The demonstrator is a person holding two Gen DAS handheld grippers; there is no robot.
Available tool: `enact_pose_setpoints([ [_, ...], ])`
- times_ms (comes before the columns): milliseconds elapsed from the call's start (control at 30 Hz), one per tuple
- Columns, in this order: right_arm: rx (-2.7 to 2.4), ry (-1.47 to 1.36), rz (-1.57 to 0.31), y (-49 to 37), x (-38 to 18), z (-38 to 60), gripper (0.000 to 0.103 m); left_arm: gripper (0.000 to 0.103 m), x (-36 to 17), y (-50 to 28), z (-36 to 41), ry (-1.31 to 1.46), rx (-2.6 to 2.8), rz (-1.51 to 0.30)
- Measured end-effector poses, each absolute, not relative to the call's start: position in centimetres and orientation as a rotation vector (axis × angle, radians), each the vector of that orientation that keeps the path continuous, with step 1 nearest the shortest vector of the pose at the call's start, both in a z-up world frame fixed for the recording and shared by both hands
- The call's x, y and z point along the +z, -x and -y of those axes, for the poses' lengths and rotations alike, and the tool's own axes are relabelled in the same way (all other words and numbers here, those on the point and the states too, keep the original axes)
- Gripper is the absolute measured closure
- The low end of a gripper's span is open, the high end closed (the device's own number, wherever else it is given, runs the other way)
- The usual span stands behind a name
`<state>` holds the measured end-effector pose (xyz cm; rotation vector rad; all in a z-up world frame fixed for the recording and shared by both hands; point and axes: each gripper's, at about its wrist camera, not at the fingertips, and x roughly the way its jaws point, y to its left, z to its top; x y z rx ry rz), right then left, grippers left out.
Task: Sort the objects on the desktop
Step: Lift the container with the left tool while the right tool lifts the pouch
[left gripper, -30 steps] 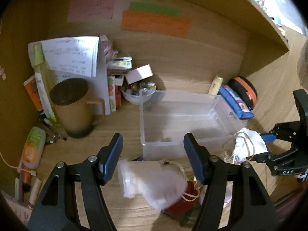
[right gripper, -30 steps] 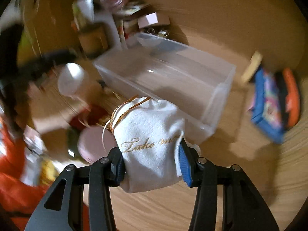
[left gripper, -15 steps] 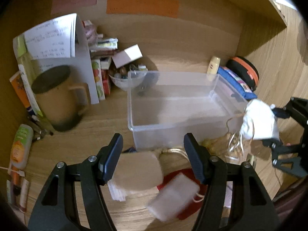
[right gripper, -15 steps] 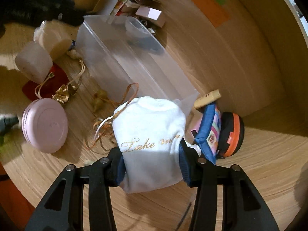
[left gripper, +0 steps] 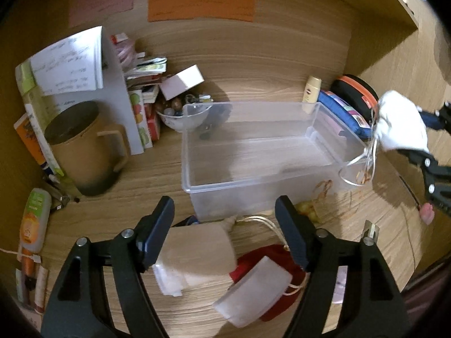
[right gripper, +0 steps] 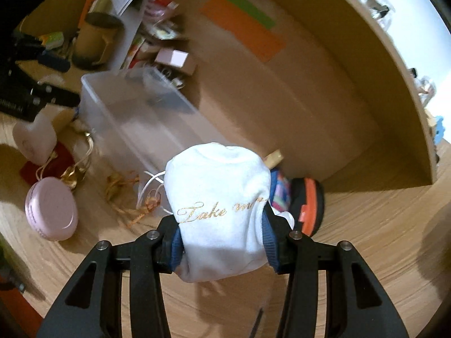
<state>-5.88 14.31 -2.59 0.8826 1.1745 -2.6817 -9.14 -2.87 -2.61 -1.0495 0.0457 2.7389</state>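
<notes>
My right gripper (right gripper: pixel 222 236) is shut on a white drawstring pouch (right gripper: pixel 220 202) with gold lettering. In the left wrist view this pouch (left gripper: pixel 400 124) hangs in the air by the right end of the clear plastic box (left gripper: pixel 225 202), its strings dangling over the corner. The box (right gripper: pixel 135 112) is bare inside. My left gripper (left gripper: pixel 225 225) is low over the desk in front of the box, and its jaws are opening. A beige pouch (left gripper: pixel 197 245) lies between them, against the left finger (left gripper: pixel 157 231) and well apart from the right one.
A red pouch (left gripper: pixel 270 256) and a translucent white packet (left gripper: pixel 253 295) lie by the left gripper. A tan mug (left gripper: pixel 81 146), books and a bowl of beads (left gripper: pixel 183 115) crowd the back left. A blue case (left gripper: pixel 344 112) and an orange-black case (left gripper: pixel 355 90) sit right of the box. A pink tin (right gripper: pixel 50 208) lies in front.
The right gripper has swung round and carried the white pouch up to the box's right end. The left gripper has sunk towards the beige pouch and its jaws stand slightly wider.
</notes>
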Motion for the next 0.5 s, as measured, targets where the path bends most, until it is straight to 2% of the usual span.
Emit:
enact_pose_setpoints([
  [100, -2.701, -0.857, -1.149, 6.1, -1.8, -14.6, 0.060, 0.028, -2.3, 9.0, 2.1, 1.037, 2.733, -0.084],
  [200, -2.725, -0.830, -1.098, 6.5, -0.6, -14.7, 0.060, 0.020, -2.1, 9.0, 1.5, 1.023, 2.735, -0.113],
  [500, -2.754, -0.745, -0.976, 7.2, 2.6, -14.7, 0.060, 0.015, -1.8, 7.7, 1.8, 1.013, 2.745, -0.163],
])
